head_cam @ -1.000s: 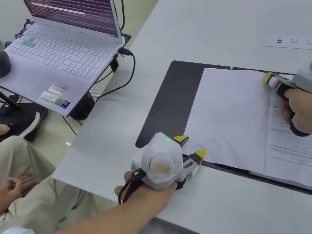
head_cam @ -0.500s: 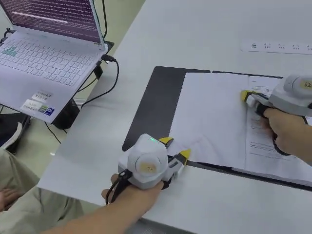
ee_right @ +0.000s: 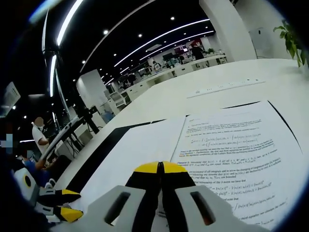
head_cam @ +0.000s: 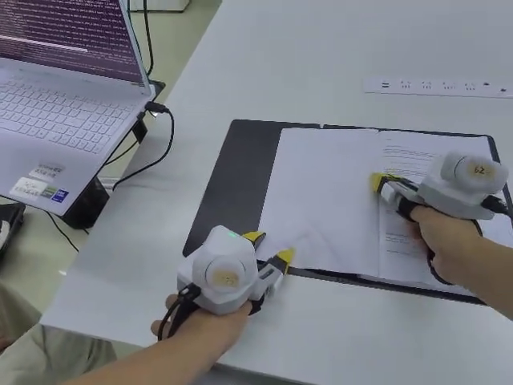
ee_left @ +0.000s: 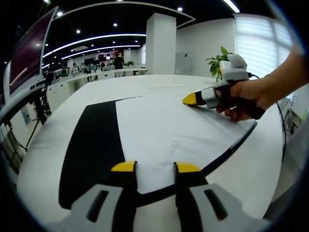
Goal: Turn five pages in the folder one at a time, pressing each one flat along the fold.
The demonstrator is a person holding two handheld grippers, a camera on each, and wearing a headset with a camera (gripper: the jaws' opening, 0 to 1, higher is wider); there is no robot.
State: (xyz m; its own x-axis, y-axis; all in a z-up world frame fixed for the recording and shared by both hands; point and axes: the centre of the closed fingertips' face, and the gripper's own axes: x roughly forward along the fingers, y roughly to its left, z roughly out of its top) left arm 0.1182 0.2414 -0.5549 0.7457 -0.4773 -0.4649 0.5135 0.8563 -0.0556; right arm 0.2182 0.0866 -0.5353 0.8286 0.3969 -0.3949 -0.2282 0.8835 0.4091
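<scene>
As the closed, empty right gripper (head_cam: 377,183) has slid nearer down the fold (head_cam: 378,237), the left gripper (head_cam: 270,247) rests open and empty; the page (head_cam: 321,192) looks about half pressed.

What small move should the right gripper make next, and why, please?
Probably slide the right gripper, shut with its tips on the fold about halfway down, toward the near edge of the folder. The turned page lies to the left, the open left gripper at its near corner, so the lower fold seems left to press.
</scene>
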